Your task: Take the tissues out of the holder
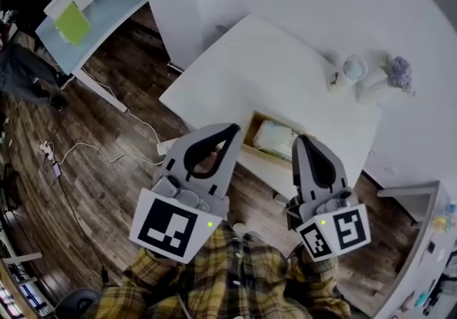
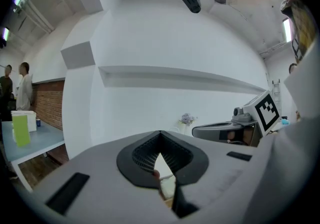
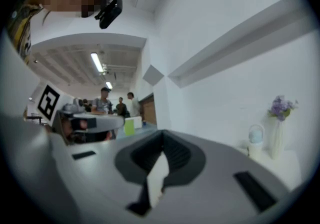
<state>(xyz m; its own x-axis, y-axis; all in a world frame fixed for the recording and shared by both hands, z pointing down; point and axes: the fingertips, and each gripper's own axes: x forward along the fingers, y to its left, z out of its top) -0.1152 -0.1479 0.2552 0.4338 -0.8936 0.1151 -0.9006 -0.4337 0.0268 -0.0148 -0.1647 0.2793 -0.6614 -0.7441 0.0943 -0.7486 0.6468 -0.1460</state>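
Now left tongs (image 1: 233, 128) and right tongs (image 1: 303, 140), closed, hover near tissues (image 1: 275, 138).

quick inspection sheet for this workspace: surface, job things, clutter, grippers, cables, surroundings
surface: white table, set against a white wall
job's things: wooden holder at the table's near edge, tissues inside it
clutter: small white ornament and vase of purple flowers at the far corner
grippers: left gripper and right gripper both shut, nothing held, near the holder
cables: white cable on the wood floor
surroundings: second table, people beside it
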